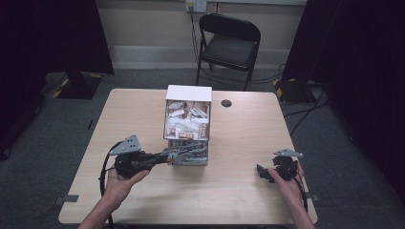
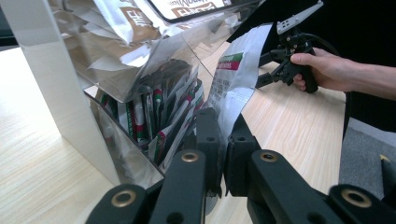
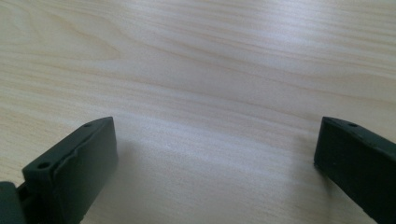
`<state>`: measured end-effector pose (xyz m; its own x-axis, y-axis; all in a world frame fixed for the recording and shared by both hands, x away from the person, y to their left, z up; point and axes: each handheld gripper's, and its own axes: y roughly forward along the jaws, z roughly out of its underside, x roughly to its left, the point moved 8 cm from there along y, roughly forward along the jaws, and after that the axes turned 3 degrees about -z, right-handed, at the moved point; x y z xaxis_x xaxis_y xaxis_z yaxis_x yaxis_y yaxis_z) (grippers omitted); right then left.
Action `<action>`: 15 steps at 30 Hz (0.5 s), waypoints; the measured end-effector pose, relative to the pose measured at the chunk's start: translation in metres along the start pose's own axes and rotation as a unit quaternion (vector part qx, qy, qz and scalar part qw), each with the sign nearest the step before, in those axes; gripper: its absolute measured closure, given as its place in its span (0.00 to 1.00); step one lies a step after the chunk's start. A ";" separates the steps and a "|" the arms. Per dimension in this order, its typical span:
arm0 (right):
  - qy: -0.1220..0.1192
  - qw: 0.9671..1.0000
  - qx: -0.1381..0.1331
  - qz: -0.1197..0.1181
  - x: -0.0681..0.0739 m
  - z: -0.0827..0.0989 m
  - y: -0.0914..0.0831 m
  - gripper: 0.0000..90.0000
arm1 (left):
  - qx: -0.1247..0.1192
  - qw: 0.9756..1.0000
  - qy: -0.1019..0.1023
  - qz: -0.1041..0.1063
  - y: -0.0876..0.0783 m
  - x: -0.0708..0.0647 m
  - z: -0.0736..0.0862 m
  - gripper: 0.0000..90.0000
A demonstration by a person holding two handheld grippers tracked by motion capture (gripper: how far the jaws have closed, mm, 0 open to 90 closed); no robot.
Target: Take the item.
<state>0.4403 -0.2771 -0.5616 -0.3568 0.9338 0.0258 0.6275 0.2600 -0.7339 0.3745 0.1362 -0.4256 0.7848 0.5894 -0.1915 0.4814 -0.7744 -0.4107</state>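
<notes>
The left gripper has its jaws pinched tight on the bottom edge of a silvery sachet, just outside the lower shelf of the clear dispenser box. The sachet looks light, thin and crinkly, likely slippery; gripping the flat sealed edge seems best. Neighbouring sachets crowd the shelf and could drag out. The right gripper rests wide open, empty, on the table.

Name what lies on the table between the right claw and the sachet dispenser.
Nothing: the high view shows bare tabletop between the right claw and the sachet dispenser.
</notes>
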 end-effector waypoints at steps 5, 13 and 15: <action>0.000 1.000 0.000 0.000 0.000 0.000 0.000 0.00 | -0.001 1.000 0.002 0.000 -0.003 0.000 -0.002 0.97; 0.000 1.000 0.000 0.000 0.000 0.000 0.000 0.00 | -0.012 1.000 0.005 -0.007 -0.020 0.002 -0.009 0.97; 0.000 1.000 0.000 0.000 0.000 0.000 0.000 0.00 | -0.013 1.000 0.004 -0.008 -0.023 0.003 -0.008 0.97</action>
<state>0.4403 -0.2771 -0.5616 -0.3570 0.9337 0.0256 0.6275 0.2600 -0.7339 0.3691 0.1538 -0.4093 0.7799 0.6005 -0.1768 0.5042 -0.7700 -0.3911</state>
